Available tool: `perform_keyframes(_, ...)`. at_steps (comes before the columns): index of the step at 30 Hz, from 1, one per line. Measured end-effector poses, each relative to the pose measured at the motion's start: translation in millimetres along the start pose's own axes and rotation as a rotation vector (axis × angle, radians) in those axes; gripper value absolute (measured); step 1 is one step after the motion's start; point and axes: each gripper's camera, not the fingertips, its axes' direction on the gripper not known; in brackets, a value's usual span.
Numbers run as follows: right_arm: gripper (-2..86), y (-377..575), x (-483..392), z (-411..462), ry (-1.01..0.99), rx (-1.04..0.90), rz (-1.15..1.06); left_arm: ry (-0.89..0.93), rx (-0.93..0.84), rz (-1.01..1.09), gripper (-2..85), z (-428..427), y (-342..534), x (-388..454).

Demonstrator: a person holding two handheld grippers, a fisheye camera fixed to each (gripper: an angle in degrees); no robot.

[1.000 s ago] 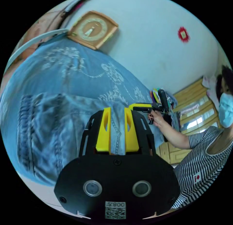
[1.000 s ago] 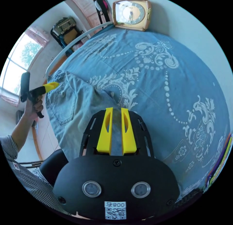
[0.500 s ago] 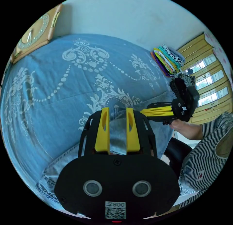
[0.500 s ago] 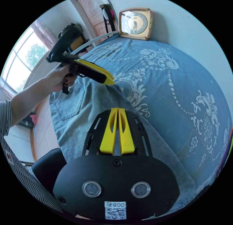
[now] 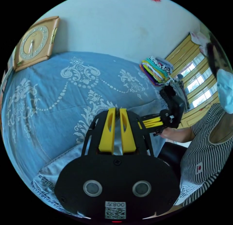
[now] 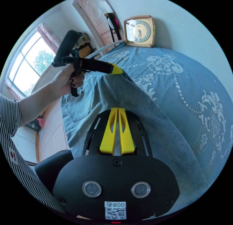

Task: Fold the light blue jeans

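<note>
- The bed [image 6: 194,89], under a blue patterned cover, carries the light blue jeans [image 6: 136,106]; they lie along its near edge, a back pocket showing, the denim raised in a ridge.
- The right claw [image 6: 118,109] is clenched on that denim.
- The left claw [image 5: 116,110] pinches the jaws nearly together on the jeans; half a second ago they stood wider.
</note>
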Motion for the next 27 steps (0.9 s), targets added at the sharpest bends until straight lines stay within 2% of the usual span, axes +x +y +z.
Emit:
perform_keyframes(5,0.4,5.9,10.0,7.9,-0.076,-0.052,0.027,0.055,0.046,-0.1,2.4,32.6,19.2,-20.2)
perform_keyframes(8,1.0,8.6,21.7,-28.4,-0.136,0.088,0.026,0.097,0.102,-0.1,2.5,41.1,33.3,-26.1)
perform_keyframes(11,2.6,1.0,39.9,-48.0,-0.076,0.161,0.013,0.087,0.103,-0.073,2.6,54.4,45.0,-22.9)
perform_keyframes(16,2.6,-6.5,52.8,-17.1,-0.131,-0.032,-0.075,0.075,0.115,-0.064,2.5,76.5,60.5,-22.0)
perform_keyframes(27,0.4,30.7,46.4,-19.1,-0.106,0.016,-0.069,0.046,0.153,-0.11,1.7,147.6,93.1,-27.3)
